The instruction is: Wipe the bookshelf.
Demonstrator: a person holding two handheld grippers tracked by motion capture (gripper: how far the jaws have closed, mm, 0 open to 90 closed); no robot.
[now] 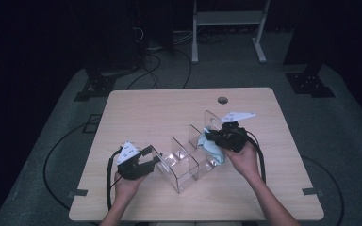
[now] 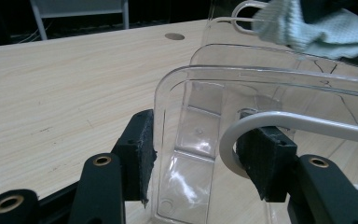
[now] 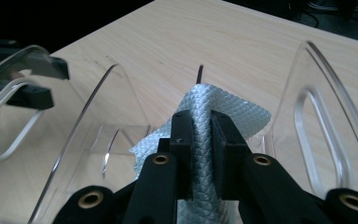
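A clear plastic organizer (image 1: 185, 165) with several upright dividers stands on the wooden table (image 1: 160, 108). My left gripper (image 1: 153, 158) is at its left end, with its pads (image 2: 140, 151) closed on the clear end wall (image 2: 186, 140) beside the handle cut-out. My right gripper (image 1: 210, 136) is shut on a light blue cloth (image 1: 215, 151) over the organizer's right end. In the right gripper view the jaws pinch a fold of the cloth (image 3: 226, 109) between two clear dividers, and my right gripper (image 3: 200, 135) points down into that compartment. The cloth (image 2: 317, 28) also shows far off in the left gripper view.
A round cable hole (image 1: 222, 100) sits near the table's far edge. Beyond the table stand a white frame (image 1: 228, 28) and floor cables (image 1: 160, 66). Bare tabletop lies to the left and behind the organizer.
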